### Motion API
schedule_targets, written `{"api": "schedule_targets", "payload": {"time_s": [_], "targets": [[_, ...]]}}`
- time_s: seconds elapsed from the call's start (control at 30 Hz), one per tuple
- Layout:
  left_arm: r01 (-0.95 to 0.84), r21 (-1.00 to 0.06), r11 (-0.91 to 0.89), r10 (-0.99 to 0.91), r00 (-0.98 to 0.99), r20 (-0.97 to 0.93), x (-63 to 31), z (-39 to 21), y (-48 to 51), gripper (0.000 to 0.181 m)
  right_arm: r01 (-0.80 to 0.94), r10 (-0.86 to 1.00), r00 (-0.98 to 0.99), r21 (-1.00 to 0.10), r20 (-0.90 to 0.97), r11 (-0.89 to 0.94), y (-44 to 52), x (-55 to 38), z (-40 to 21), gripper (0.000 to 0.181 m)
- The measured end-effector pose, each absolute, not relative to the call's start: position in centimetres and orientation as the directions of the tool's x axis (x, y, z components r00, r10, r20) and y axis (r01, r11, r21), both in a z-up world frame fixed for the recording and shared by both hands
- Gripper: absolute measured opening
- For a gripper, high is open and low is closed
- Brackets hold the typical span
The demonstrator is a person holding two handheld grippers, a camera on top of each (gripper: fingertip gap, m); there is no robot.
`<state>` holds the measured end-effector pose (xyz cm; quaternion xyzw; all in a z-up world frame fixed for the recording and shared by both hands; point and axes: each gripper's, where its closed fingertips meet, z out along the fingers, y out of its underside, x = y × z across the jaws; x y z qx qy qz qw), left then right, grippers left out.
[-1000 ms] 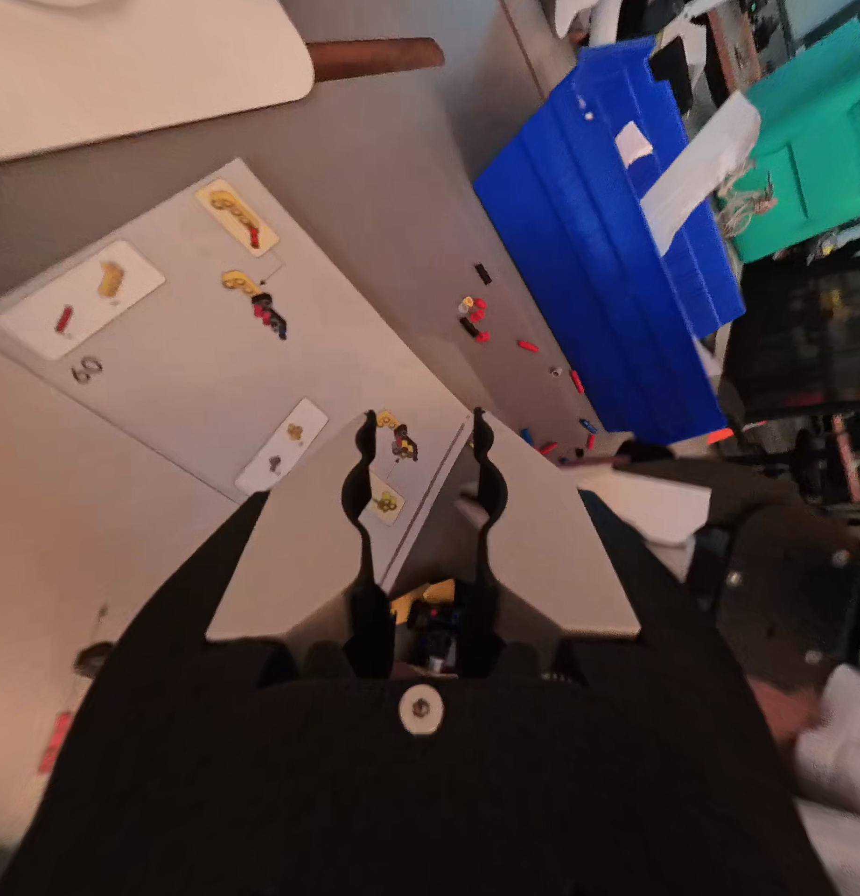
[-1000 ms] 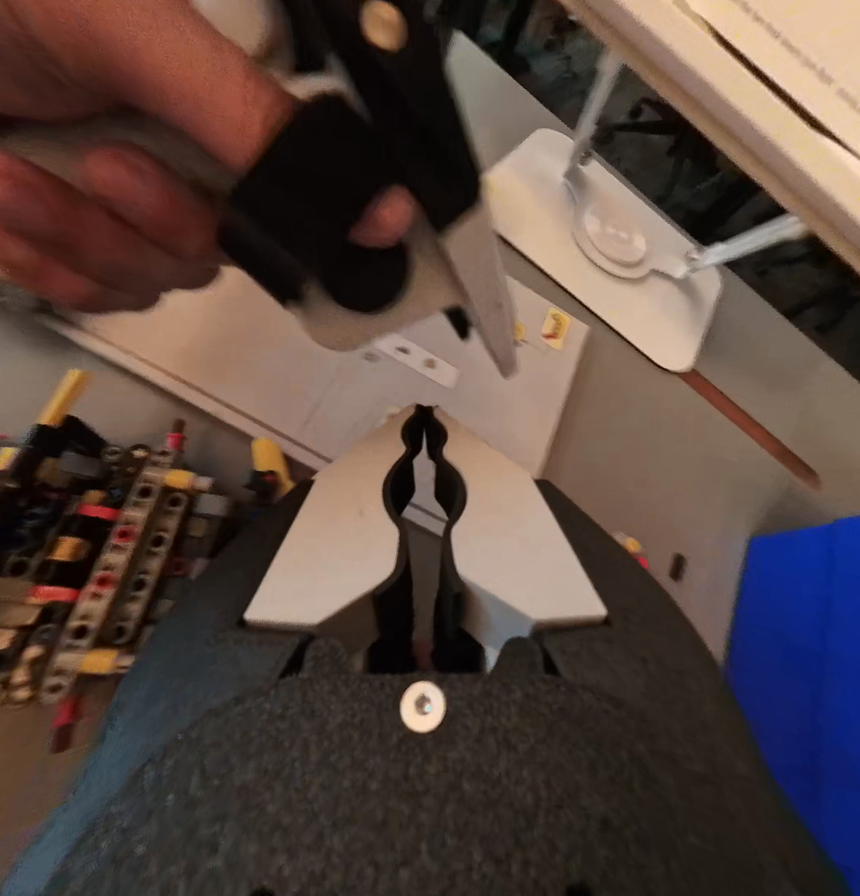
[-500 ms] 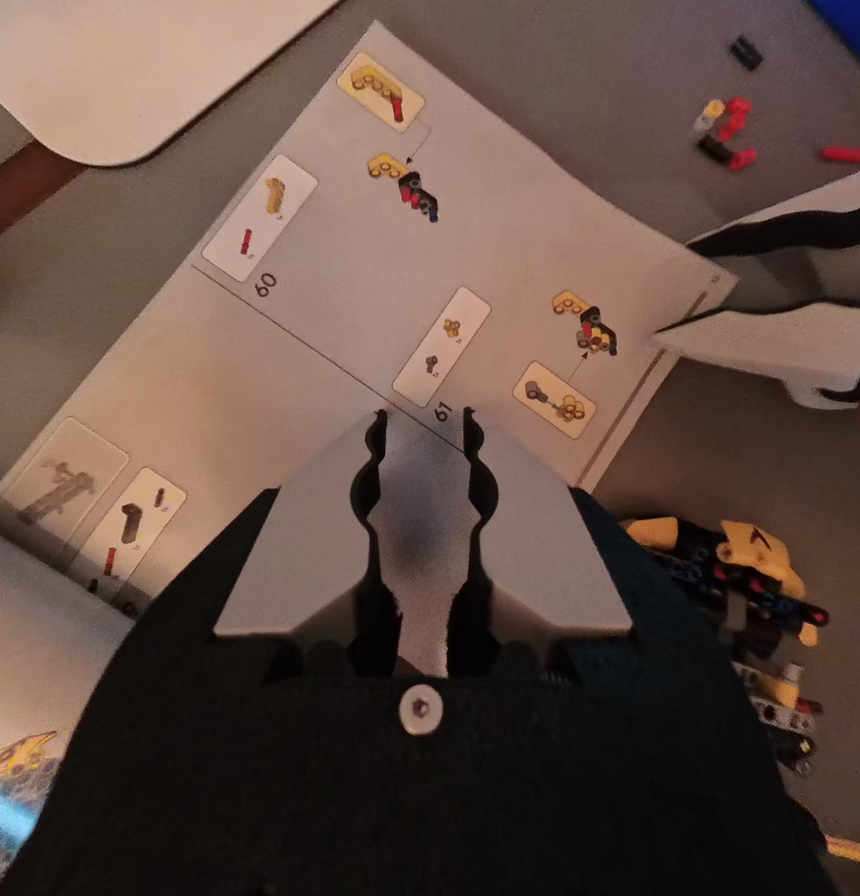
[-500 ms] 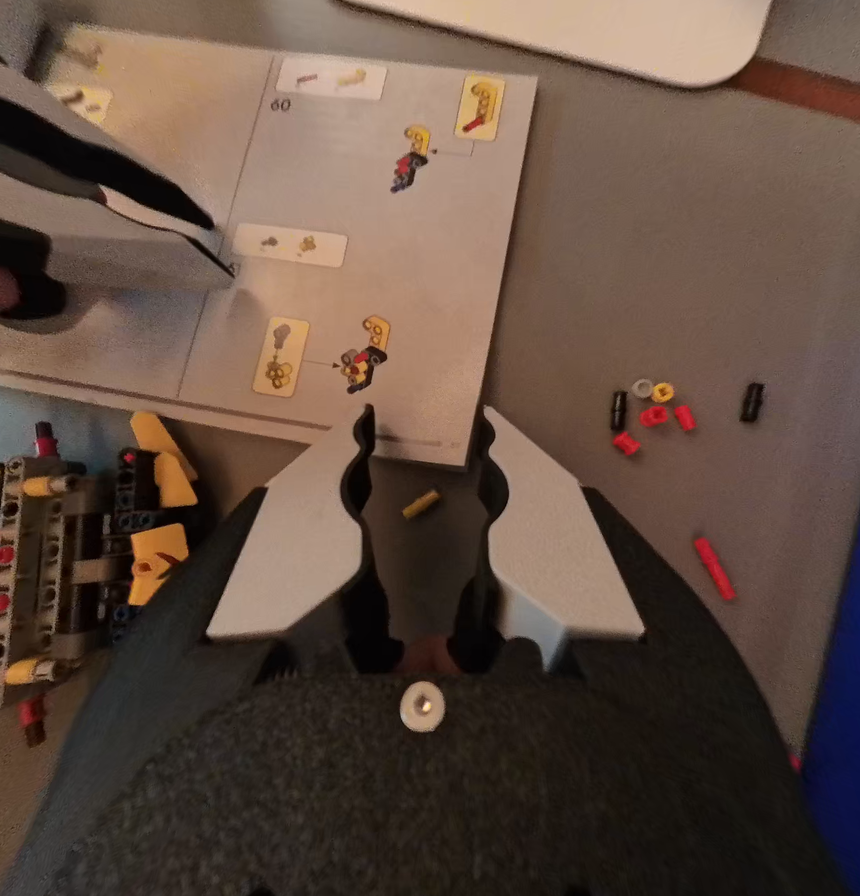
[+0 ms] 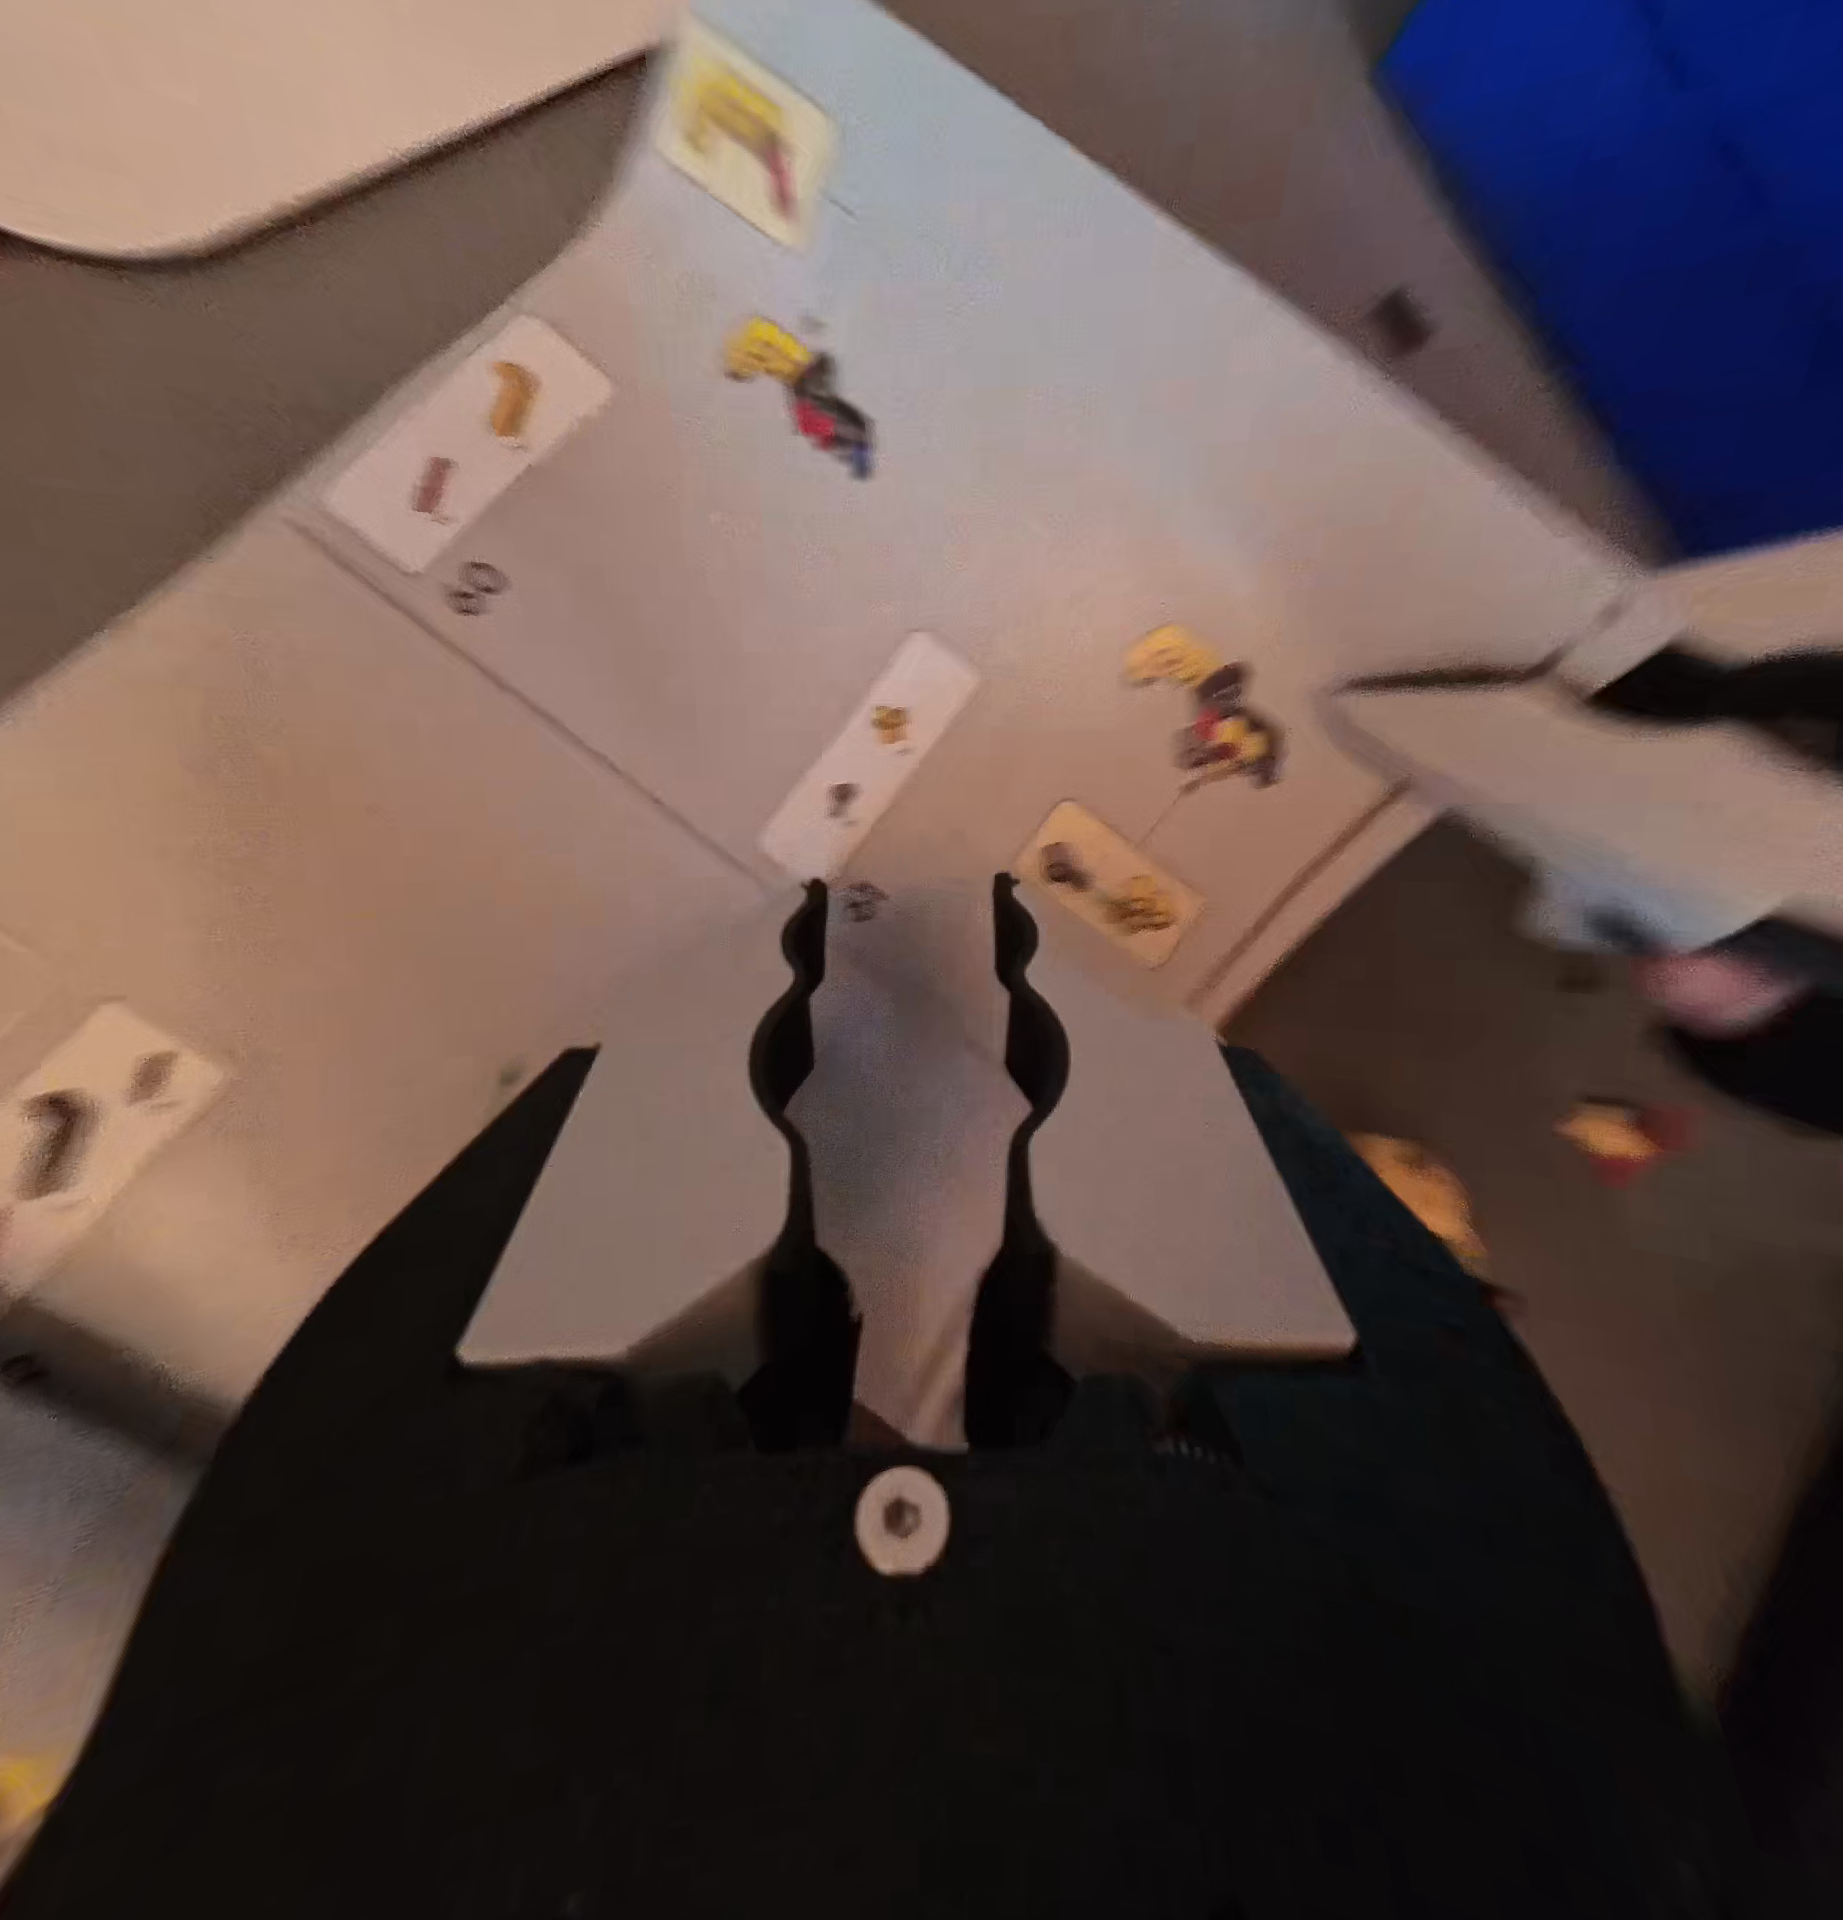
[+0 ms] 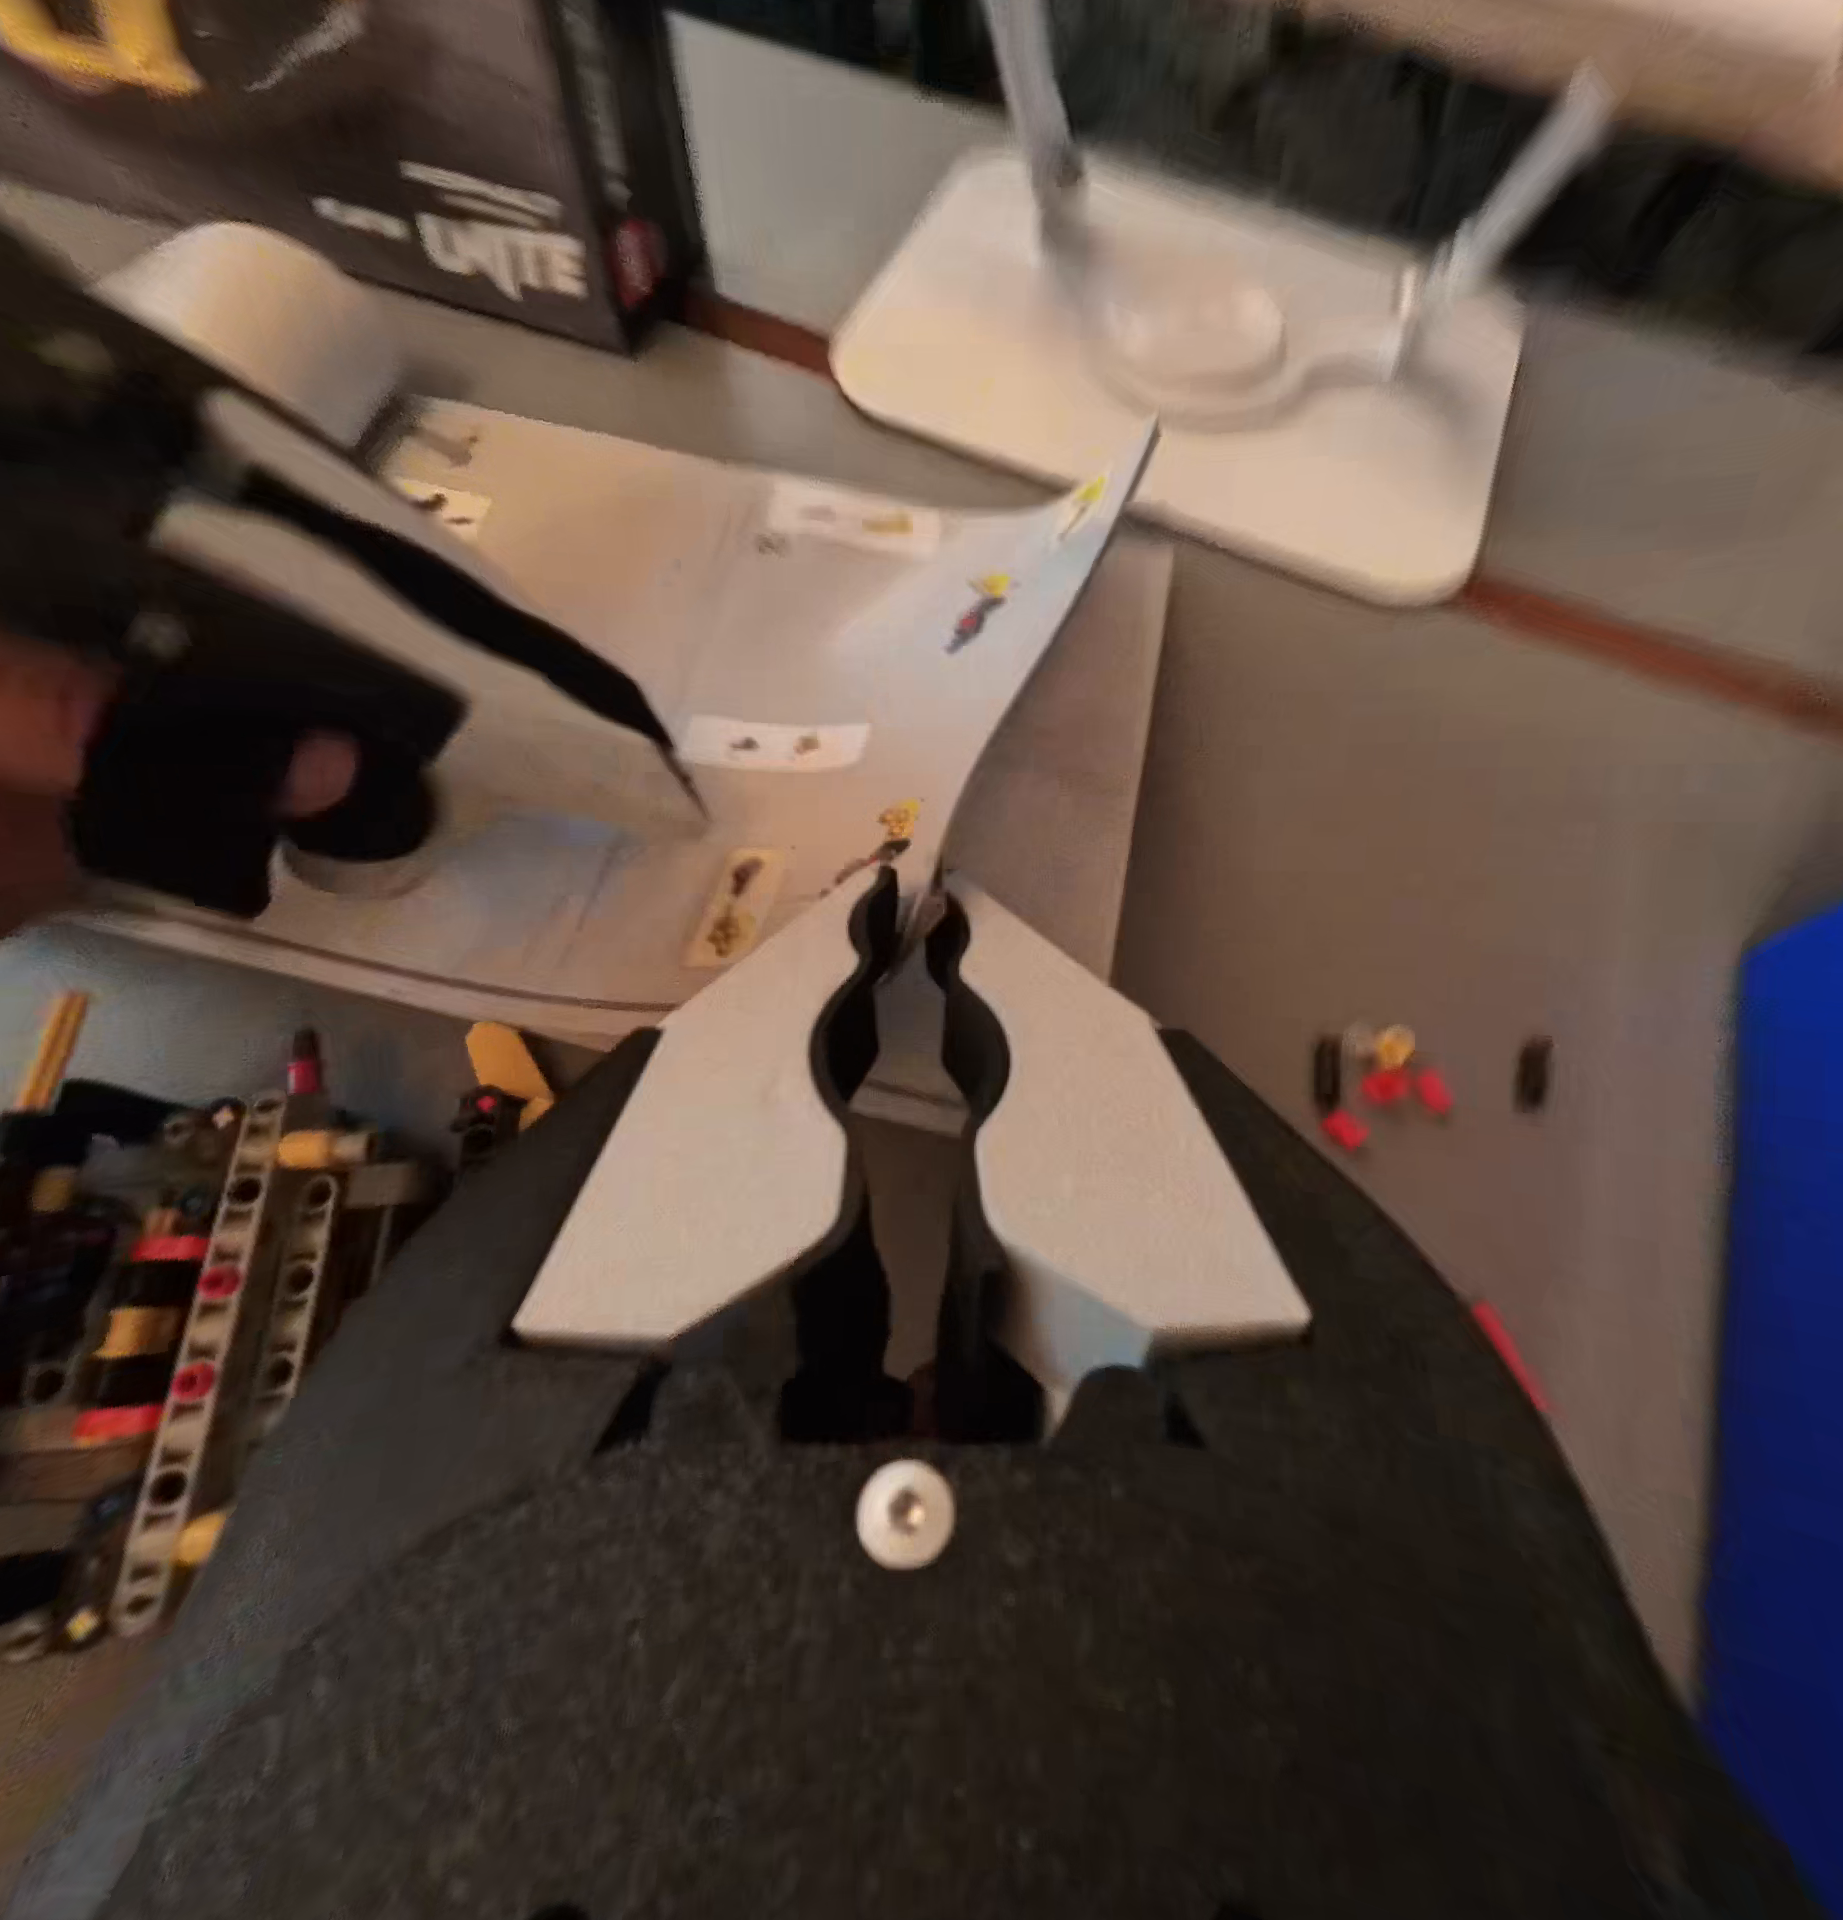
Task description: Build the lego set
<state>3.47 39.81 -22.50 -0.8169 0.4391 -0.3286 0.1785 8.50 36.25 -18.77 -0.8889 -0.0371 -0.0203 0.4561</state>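
Meanwhile the right gripper (image 6: 915,902) pinches a lifted corner of the grey paper instruction booklet (image 6: 1010,623) — the left gripper (image 5: 909,902) hovers spread apart, empty; the blue plastic bin's (image 6: 1800,1299) contents are hidden.

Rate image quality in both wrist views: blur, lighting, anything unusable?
Left wrist view: heavy motion blur; instruction booklet diagrams smeared, warm dim light, left gripper itself sharp and open. Right wrist view: milder blur, worst at the edges; right gripper pinching the lifted page readable, lego model soft, lamp base streaked.
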Motion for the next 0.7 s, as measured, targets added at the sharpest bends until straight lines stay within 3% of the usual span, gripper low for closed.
{"api": "schedule_targets", "payload": {"time_s": [0.1,0.2,0.4,0.57,0.7], "targets": [[-0.414,-0.532,-0.739,-0.650,0.228,0.725,5.0,-16.6,38.6,0.036,0.476,0.172,0.877,-0.764,0.448,-0.436,36.7,4.9,-15.8,0.003],[-0.328,-0.512,-0.794,-0.591,0.218,0.776,3.8,-14.7,40.4,0.035,0.718,0.162,0.679,-0.600,0.716,-0.353,36.8,3.4,-14.2,0.002],[-0.236,-0.426,-0.873,-0.468,0.161,0.869,1.5,-14.3,41.0,0.035,0.765,0.199,0.621,-0.530,0.758,-0.367,36.9,2.8,-15.4,0.001],[-0.225,-0.423,-0.878,-0.447,0.065,0.892,1.3,-13.5,39.9,0.036,0.836,0.267,0.533,-0.449,0.803,-0.315,36.8,1.2,-16.2,0.003],[-0.258,-0.463,-0.848,-0.505,0.128,0.853,1.1,-14.7,40.2,0.002,0.783,0.349,0.621,-0.535,0.702,-0.316,36.6,-0.3,-17.0,0.013]]}}
